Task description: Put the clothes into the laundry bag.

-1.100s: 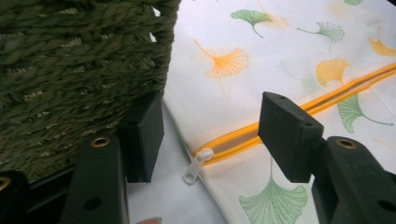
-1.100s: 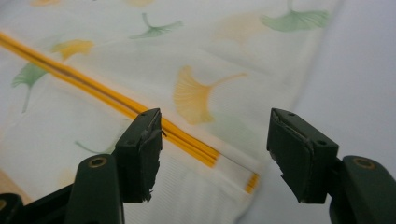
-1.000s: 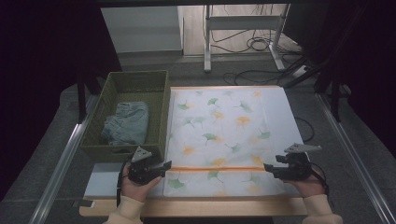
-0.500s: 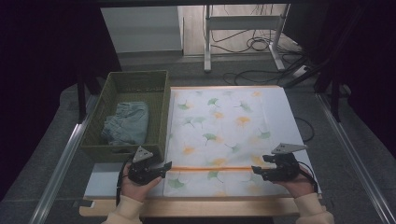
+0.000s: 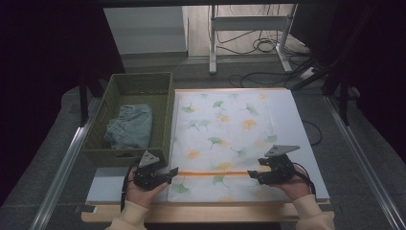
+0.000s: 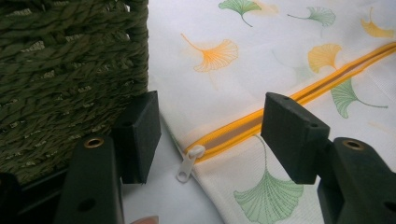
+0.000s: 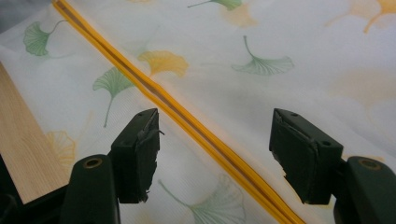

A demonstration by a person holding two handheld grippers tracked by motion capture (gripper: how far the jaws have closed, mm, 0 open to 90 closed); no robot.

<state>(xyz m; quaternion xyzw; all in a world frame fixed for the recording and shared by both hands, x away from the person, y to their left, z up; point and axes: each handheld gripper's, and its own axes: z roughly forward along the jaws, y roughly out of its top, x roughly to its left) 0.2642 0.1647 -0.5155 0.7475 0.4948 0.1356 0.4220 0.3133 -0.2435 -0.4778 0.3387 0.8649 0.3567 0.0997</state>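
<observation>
A white laundry bag (image 5: 225,139) printed with ginkgo leaves lies flat on the tabletop (image 5: 201,211), its orange zipper (image 5: 213,173) running across near the person's edge. The left claw (image 5: 168,172) stands open at the zipper's left end, nothing pinched; in the left gripper view the small white zipper pull (image 6: 188,164) lies between the jaws, untouched. The right claw (image 5: 253,174) is open too, jaws astride the zipper line in the right gripper view, pads clear of the fabric. How far the zipper is opened along its length is hard to make out from above. The woven green basket (image 5: 165,115) sits just beside the bag's left edge, close against the left claw, with a pale blue garment (image 5: 130,127) bundled inside; its folds hide what it is. Cables (image 5: 261,45) trail over the floor beyond.
</observation>
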